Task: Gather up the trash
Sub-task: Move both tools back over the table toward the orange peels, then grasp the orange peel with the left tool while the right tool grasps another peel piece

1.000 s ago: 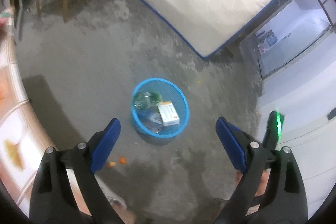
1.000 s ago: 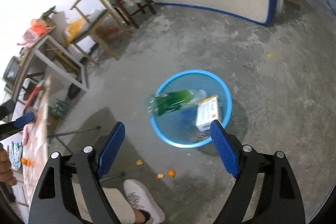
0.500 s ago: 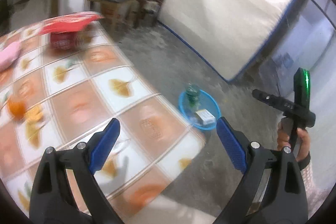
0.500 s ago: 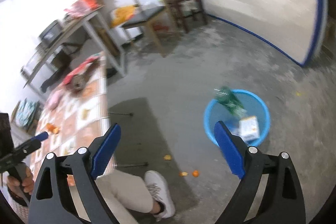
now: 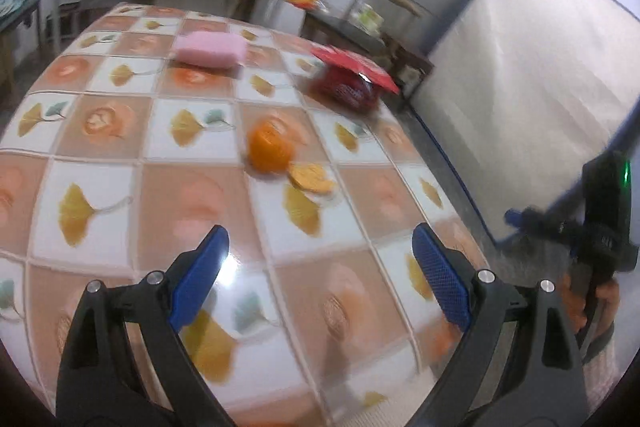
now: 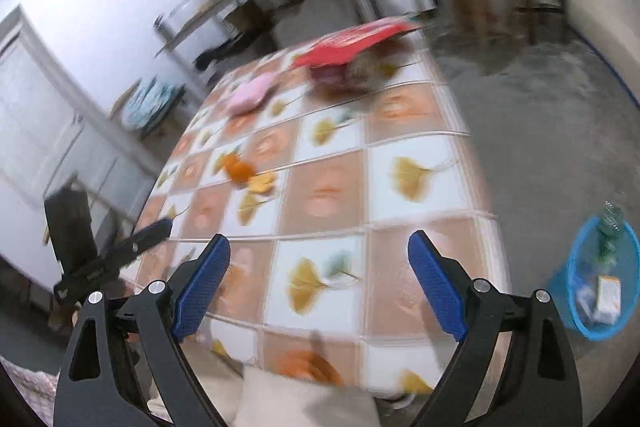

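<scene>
**Both claws are coming to the table with nothing in them**

The peel point(image 5: 311, 178) is lying on the table point(image 5: 192, 199), touching the orange point(image 5: 269, 149), near the middle. It is looking thin, light and a little curled, so it is probably bending under pressure; taking it across its raised edge is seeming the safest. The orange is round and firm and may be rolling if it is pushed. The red pack point(image 5: 352, 79) at the far edge and the pink pack point(image 5: 210, 49) are looking soft and light.

The left claw point(image 5: 320, 267) is standing wide open, holding and touching nothing. The right claw point(image 6: 318, 269) is also wide and empty. The bin point(image 6: 600, 283) is standing on the floor to the right of the table, with a bottle and a box inside.
</scene>
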The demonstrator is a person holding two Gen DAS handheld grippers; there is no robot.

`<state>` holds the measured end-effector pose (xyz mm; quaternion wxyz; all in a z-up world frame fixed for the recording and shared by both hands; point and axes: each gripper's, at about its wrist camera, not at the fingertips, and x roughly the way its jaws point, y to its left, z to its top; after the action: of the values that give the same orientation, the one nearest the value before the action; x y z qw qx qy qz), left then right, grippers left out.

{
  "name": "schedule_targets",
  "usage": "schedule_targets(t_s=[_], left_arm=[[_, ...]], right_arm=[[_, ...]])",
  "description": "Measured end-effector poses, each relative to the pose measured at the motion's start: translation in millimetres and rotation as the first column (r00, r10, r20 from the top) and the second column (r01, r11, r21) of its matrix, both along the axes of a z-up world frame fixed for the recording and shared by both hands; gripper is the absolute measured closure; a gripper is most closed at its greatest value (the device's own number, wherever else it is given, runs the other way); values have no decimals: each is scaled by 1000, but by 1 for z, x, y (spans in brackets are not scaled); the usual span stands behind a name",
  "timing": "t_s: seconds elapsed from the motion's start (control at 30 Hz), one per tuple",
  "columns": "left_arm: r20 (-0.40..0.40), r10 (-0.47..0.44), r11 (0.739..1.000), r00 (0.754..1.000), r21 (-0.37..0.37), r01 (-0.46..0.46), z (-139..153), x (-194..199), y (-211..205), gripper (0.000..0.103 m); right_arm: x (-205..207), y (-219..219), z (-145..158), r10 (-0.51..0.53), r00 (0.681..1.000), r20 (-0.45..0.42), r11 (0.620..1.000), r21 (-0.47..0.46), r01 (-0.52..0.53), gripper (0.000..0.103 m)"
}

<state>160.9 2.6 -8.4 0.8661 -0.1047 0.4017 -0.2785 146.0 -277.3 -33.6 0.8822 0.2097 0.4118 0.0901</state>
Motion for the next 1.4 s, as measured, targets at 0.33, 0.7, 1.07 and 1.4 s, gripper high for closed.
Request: schedule_targets(t_s=[0.33,0.7,1.07,1.4], left_arm=[[-61,88,994,994,67,-84,-5,111,-2,25],[-149,24,996,988,85,-12,-42,121,-3,39],[-151,-8,996,988,85,21,-43,83,19,42],[-154,46,999,987,13,-44,-44,66,53,42]], right_arm=[[121,73,-37,98,988,-123,991,-75,-108,41],[137,112,-57,160,974,-161,940,-277,-200,63],[126,115,-53,185,973,-137,918,-328,-220,99],[119,115,-35,173,980,-94,932,-307,-194,100]])
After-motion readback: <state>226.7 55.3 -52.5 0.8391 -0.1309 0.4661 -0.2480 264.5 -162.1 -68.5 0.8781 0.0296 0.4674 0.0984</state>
